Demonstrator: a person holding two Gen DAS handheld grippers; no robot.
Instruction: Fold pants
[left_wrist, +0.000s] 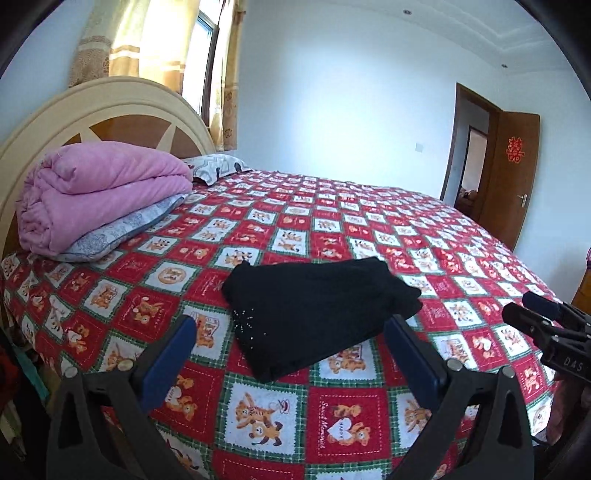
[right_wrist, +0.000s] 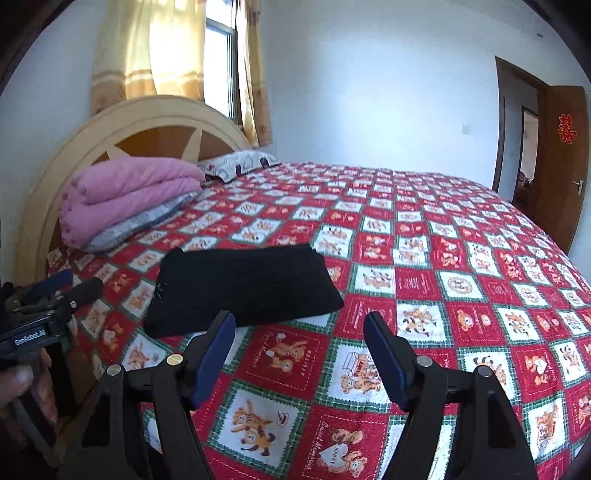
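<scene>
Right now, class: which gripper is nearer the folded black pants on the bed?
Left. The left gripper hangs open with the black pants lying straight ahead between its fingers; the right gripper, also open, sits off to the pants' right, clear of them.

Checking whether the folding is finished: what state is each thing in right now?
Black pants: folded, lying on the bed, untouched.
Left tool: open, empty.
Right tool: open, empty.
Pink quilt: folded, stacked on a pillow.
Door: open.
Curtain: drawn, with a gap at the window.
</scene>
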